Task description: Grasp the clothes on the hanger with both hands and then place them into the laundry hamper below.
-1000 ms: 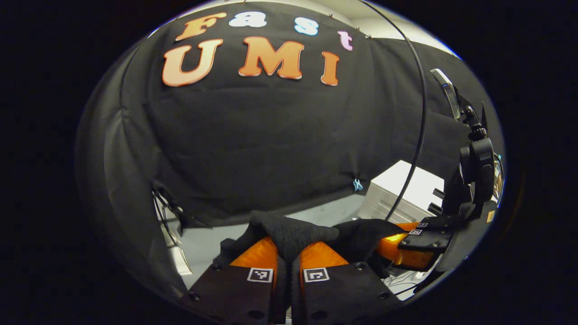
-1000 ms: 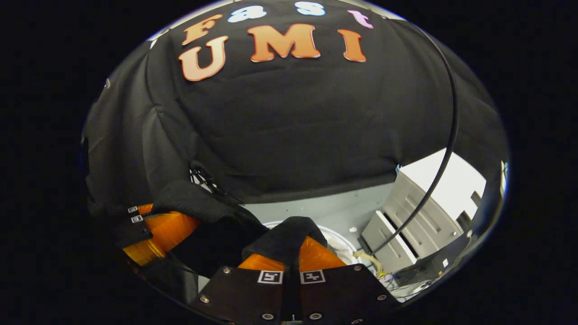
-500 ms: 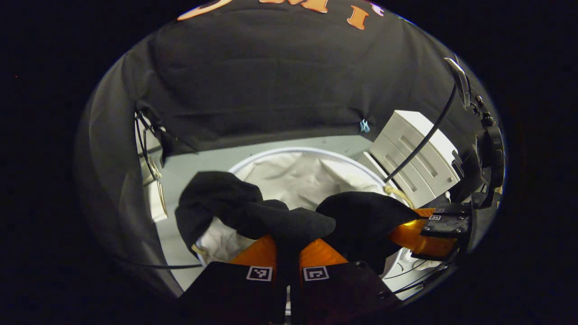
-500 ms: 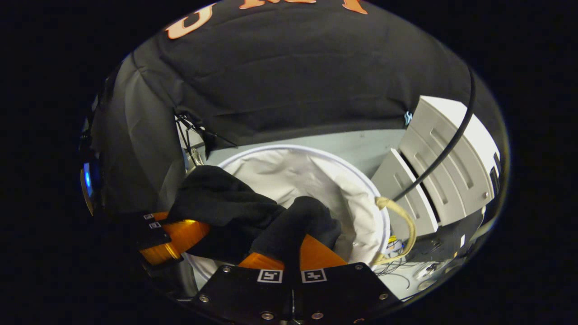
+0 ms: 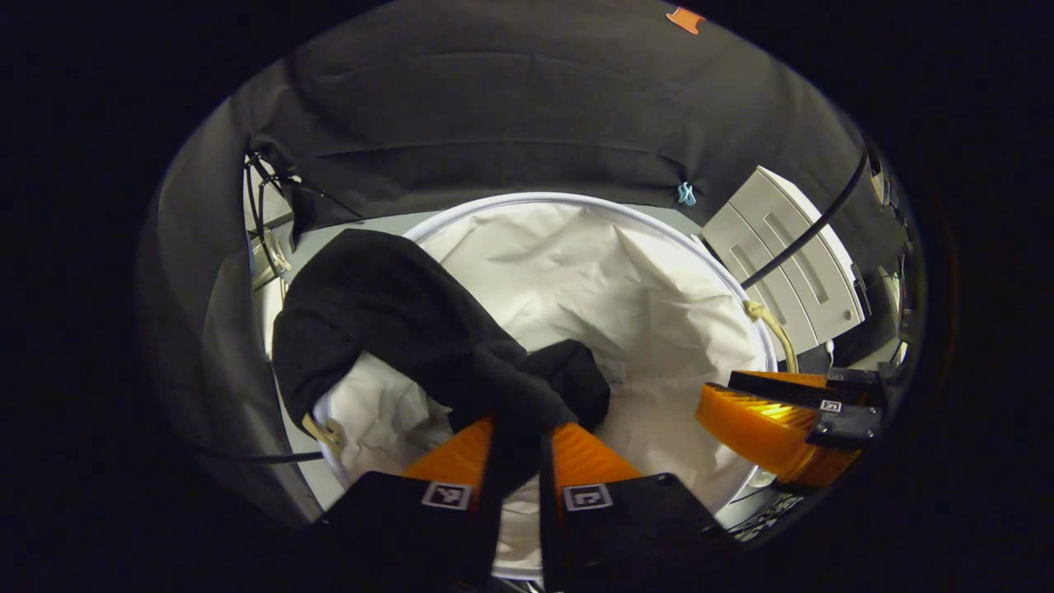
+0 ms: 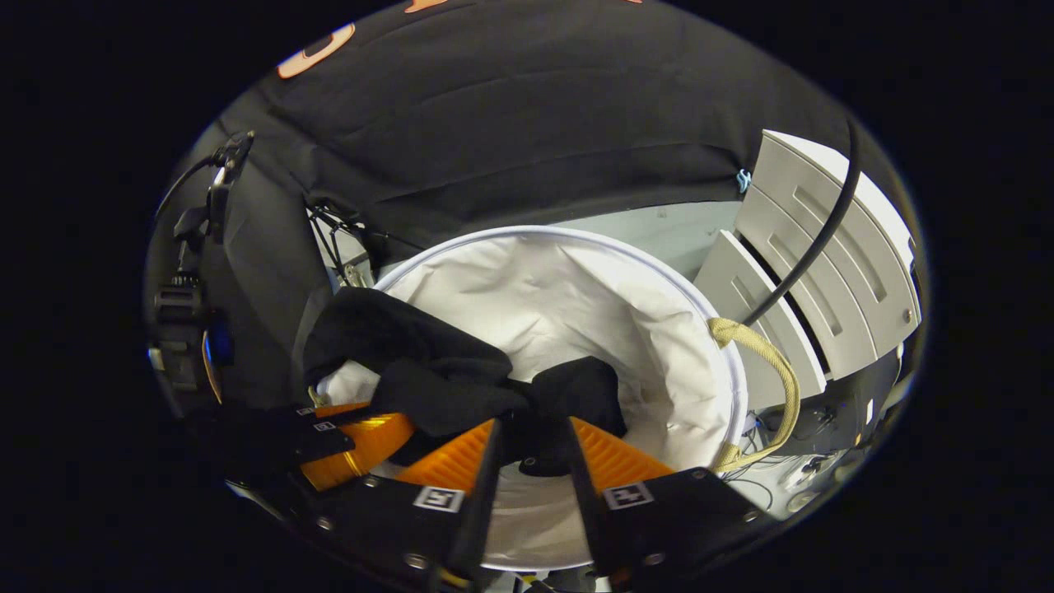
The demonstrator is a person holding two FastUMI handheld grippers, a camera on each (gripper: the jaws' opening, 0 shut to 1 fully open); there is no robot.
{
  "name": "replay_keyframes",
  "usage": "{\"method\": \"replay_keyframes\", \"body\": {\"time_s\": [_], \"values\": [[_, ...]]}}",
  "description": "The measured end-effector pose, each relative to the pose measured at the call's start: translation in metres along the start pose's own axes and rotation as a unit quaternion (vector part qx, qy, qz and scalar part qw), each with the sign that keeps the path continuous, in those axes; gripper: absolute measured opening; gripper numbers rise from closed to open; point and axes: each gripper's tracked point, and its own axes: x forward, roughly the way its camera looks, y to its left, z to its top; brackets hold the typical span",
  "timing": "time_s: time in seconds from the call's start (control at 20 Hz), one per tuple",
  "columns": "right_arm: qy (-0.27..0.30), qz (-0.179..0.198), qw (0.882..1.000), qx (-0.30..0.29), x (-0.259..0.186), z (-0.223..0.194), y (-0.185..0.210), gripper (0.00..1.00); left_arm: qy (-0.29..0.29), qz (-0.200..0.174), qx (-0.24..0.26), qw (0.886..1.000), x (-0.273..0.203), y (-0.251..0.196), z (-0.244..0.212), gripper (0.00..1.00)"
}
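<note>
A black garment (image 5: 387, 313) hangs into the round white laundry hamper (image 5: 576, 202), with one part draped over its left rim. My left gripper (image 5: 520, 424) is shut on a fold of it just above the hamper's opening. In the right gripper view, the garment (image 6: 412, 362) lies bunched ahead of my right gripper (image 6: 533, 424), whose orange fingers stand apart and open over the hamper (image 6: 535, 233). The left gripper view shows the right gripper (image 5: 766, 420) at the right, with no cloth on it. The left gripper (image 6: 362, 432) is partly under cloth in the right gripper view.
A white drawer cabinet (image 6: 823, 247) stands close to the hamper's right side, with a black cable (image 6: 815, 239) hanging across it. A beige rope handle (image 6: 770, 362) loops off the hamper's rim. Loose wires (image 5: 263, 206) hang by the wall on the left.
Both grippers came down and tipped toward the hamper, carrying the garment into its opening. The right gripper opened and let go of the cloth; the left still holds it.
</note>
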Motion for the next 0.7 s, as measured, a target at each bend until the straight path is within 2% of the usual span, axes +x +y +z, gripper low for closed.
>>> {"method": "replay_keyframes", "body": {"time_s": [0.05,0.1,0.3,0.5,0.7], "values": [[0.002,-0.005,1.0,0.001,0.0,-0.002,-0.002,0.52,0.0,-0.008,0.001,1.0,-0.001,-0.005,0.001,0.35],[0.007,-0.007,1.0,0.006,0.0,-0.005,-0.003,0.69,-0.005,-0.005,0.003,1.0,-0.002,-0.004,0.006,0.45],[0.015,-0.024,1.0,0.008,0.001,-0.018,-0.009,0.93,-0.016,0.024,0.006,1.0,-0.001,0.006,0.01,0.92],[0.004,-0.024,1.0,0.01,-0.008,-0.014,-0.007,0.95,-0.026,0.026,-0.002,0.999,-0.006,0.004,0.014,0.92],[-0.031,-0.025,0.999,0.015,-0.03,0.011,-0.005,0.95,-0.059,0.02,-0.002,0.998,-0.025,-0.002,0.036,0.92]]}}
